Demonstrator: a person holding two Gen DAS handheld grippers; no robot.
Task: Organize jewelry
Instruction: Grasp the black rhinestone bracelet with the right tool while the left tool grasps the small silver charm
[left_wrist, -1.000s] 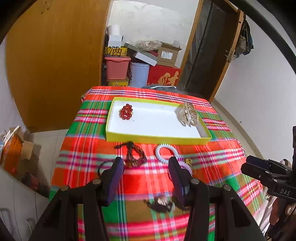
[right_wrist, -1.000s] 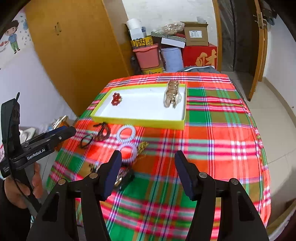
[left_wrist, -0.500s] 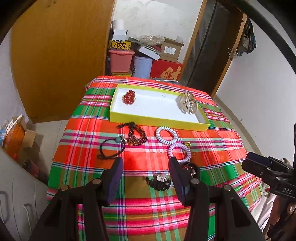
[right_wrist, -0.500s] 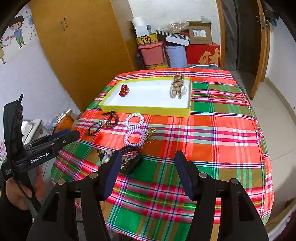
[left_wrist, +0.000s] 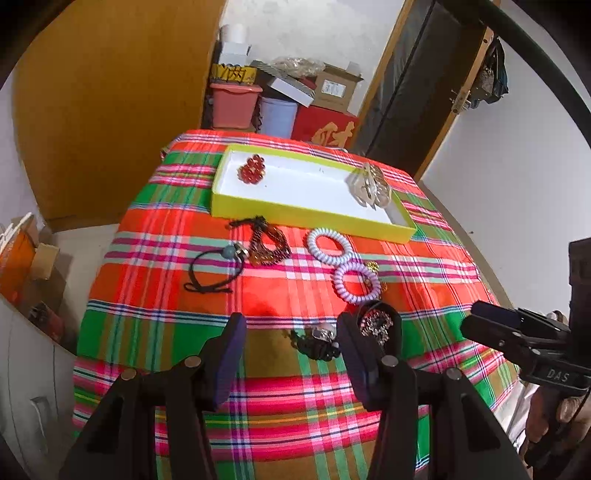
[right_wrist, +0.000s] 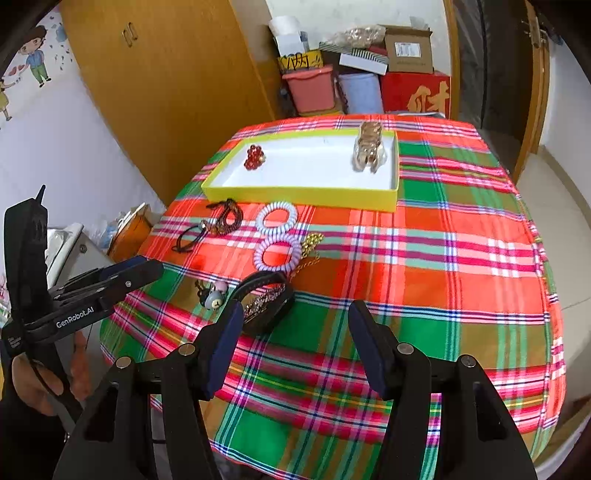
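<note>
Both grippers over the near edge of the plaid table, jaws spread, nothing held.

Landmark: yellow tray (left_wrist: 310, 218), far side of the tablecloth (right_wrist: 443, 295). Inside it: red bead cluster (left_wrist: 252, 171) at its left end, gold hair clip (left_wrist: 371, 184) at its right end. Just in front of the tray: brown beaded bracelet (left_wrist: 267, 243), black hair tie (left_wrist: 212, 269), two white spiral hair ties (left_wrist: 328, 245) touching each other, gold chain (right_wrist: 310, 247). Further from the tray: dark sparkly band (right_wrist: 264, 301), small charm tie (right_wrist: 212, 295). Left gripper (left_wrist: 290, 334) and right gripper (right_wrist: 295, 323) both empty, above the cloth.
</note>
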